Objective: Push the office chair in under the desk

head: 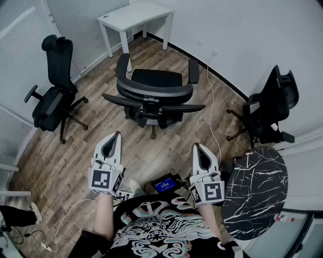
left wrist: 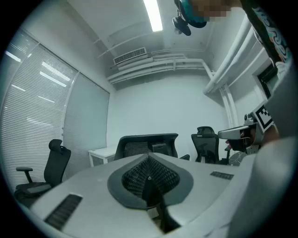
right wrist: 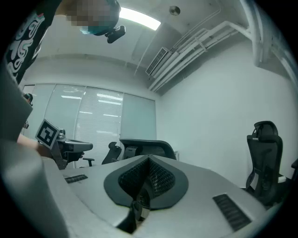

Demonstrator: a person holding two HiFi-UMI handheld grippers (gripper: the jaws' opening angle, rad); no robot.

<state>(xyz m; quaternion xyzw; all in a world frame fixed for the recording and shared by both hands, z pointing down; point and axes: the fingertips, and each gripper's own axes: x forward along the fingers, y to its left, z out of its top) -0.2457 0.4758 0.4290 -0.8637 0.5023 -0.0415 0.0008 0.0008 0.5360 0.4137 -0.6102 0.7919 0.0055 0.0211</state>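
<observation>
Office chair [head: 156, 79]: head view shows its seat, gripper views only its backrest.

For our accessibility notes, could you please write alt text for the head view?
From above, a person holds the left gripper and right gripper, both shut, toward the back of a black office chair facing a white desk. Two more black chairs stand either side; a round marble-patterned table sits lower right.
</observation>
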